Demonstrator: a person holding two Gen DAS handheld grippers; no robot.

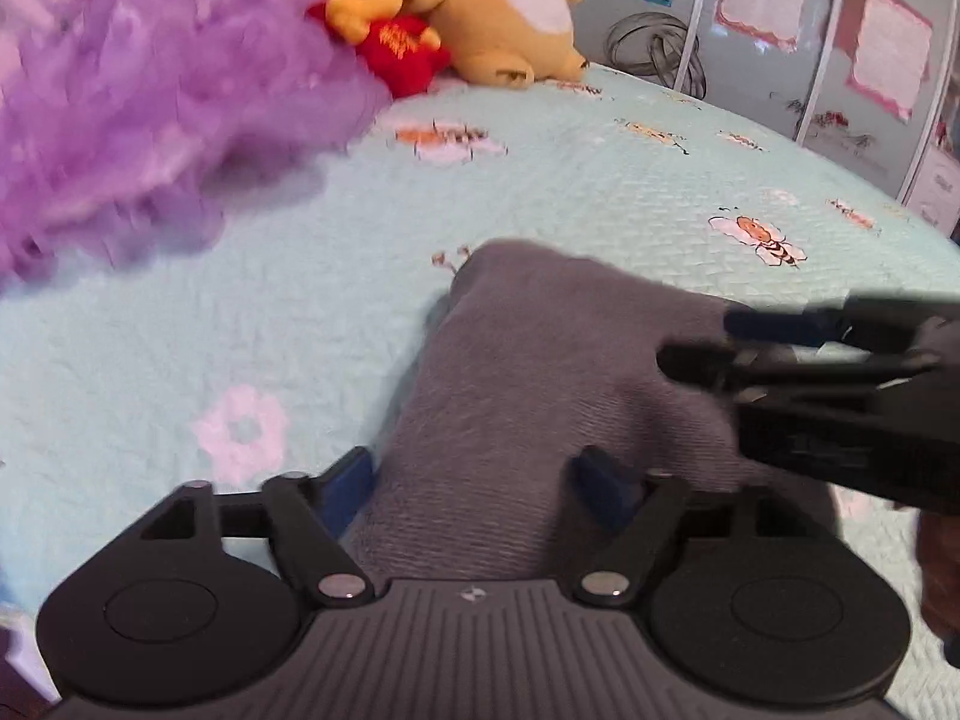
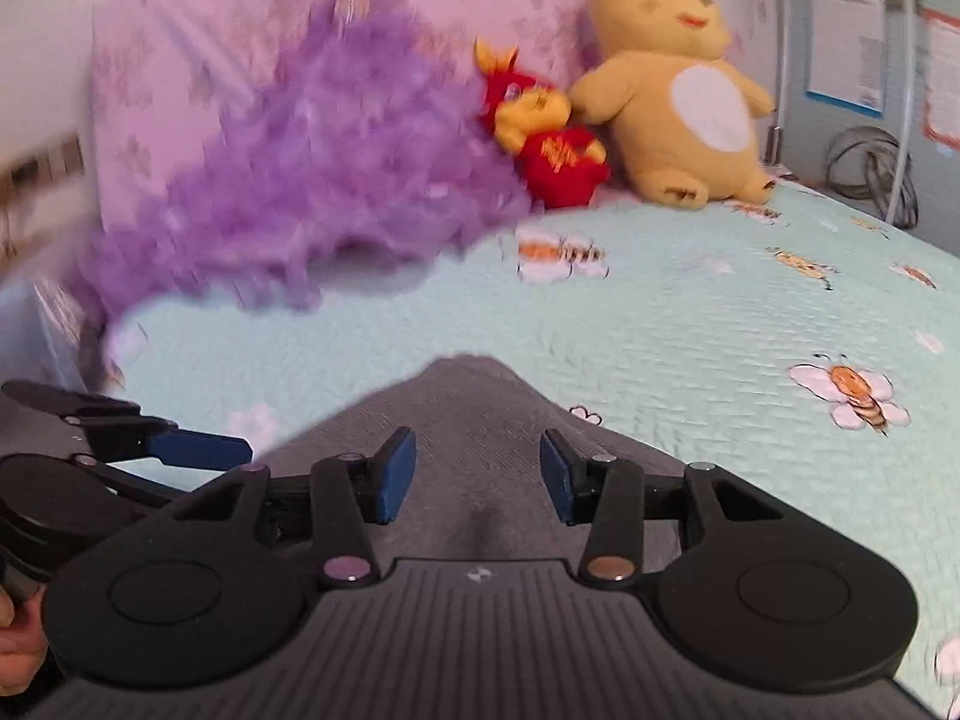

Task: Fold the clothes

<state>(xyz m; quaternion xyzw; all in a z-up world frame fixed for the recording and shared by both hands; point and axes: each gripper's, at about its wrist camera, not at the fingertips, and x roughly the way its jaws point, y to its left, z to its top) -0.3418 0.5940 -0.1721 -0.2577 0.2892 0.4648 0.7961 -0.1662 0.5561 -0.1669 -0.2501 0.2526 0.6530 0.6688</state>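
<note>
Between your two grippers, on the bedspread (image 1: 600,180): one grey garment (image 1: 540,372), ribbed knit, bunched into a long ridge. Its long axis runs straight away from the left gripper (image 1: 480,480), narrowing to a rounded end toward the far side of the bed. Left gripper: jaws spread, one blue pad on each side of the near end of the cloth, which passes between them and under the body; whether the pads press it you cannot tell. Right gripper (image 2: 478,474): jaws apart, nothing between the pads, the grey cloth lying below and ahead of them and tapering to a point. From the left view, the right gripper reaches in from the right, across the garment's right flank. Both sit at the near end; the left is the closer to a hold. Purple fluffy item (image 2: 312,180): far left, blurred, partly off the bed surface. Two plush toys, yellow (image 2: 678,90) and red (image 2: 552,144), at the headboard. Fold stage: not settled by this view.
</note>
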